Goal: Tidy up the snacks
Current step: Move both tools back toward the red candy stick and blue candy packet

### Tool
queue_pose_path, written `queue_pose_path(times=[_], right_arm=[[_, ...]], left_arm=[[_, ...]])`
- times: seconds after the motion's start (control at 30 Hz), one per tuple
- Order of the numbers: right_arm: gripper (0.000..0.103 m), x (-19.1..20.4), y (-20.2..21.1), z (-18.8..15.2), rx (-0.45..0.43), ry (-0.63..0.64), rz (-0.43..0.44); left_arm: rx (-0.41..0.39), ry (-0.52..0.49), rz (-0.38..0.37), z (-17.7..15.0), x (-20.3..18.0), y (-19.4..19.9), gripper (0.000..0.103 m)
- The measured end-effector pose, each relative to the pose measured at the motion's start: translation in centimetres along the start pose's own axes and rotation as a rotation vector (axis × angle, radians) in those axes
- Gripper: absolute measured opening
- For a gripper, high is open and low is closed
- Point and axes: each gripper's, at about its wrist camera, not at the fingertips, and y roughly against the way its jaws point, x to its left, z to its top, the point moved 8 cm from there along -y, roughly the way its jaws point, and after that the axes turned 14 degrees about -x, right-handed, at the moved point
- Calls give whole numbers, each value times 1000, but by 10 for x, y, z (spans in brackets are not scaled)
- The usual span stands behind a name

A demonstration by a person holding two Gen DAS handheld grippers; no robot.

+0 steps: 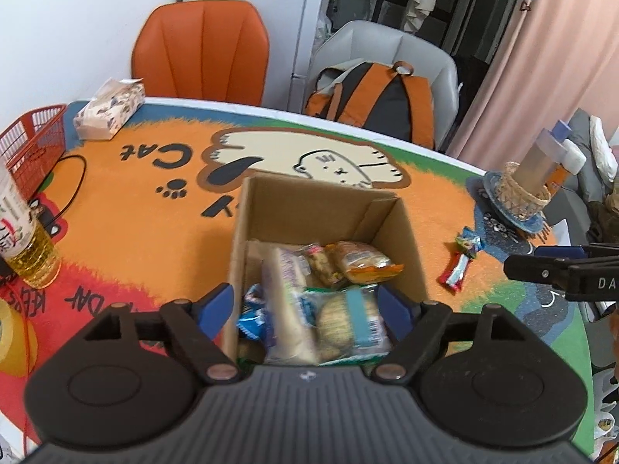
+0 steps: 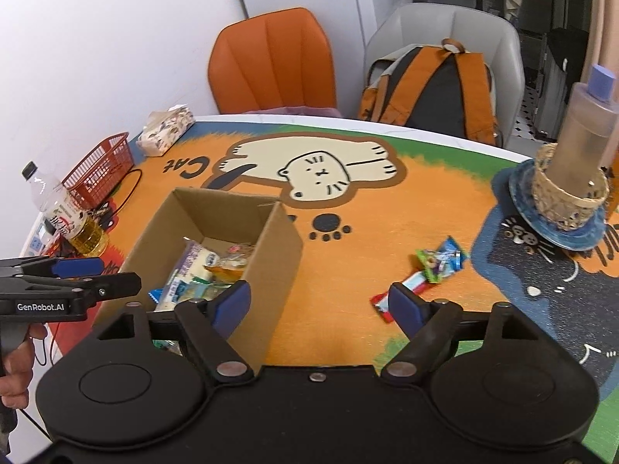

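Fingers (image 2: 404, 305) apart, red snack (image 2: 402, 290) between

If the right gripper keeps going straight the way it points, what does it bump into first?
Probably the bare orange table mat. The right gripper is open, the cardboard box left of its line, the red snack wrapper by its right finger.

Both views are evenly and fairly brightly lit indoors, with soft, faint shadows. Fisheye bending curves the round table's far white rim (image 1: 271, 110) and darkens the corners. The wrapped snacks in the open brown cardboard box (image 1: 309, 208), just ahead of the left gripper (image 1: 305, 309), are smeared by blur.
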Motion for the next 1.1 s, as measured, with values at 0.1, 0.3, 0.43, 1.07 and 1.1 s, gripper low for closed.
queue_pose_path(times=[0.1, 0.3, 0.43, 1.07, 1.1], right_arm=[[79, -11, 4, -1, 1, -11, -19], [82, -33, 15, -2, -15, -31, -44], [82, -48, 18, -6, -13, -44, -67], [61, -101, 4, -22, -19, -145, -70], [60, -104, 1, -23, -20, -153, -69]], left_arm=[[-9, -5, -2, 2, -13, -3, 81], [15, 10, -27, 1, -35, -13, 82], [19, 5, -34, 0, -51, -16, 82], [2, -70, -129, -4, -143, -54, 79], [4, -79, -132, -6, -148, -58, 78]])
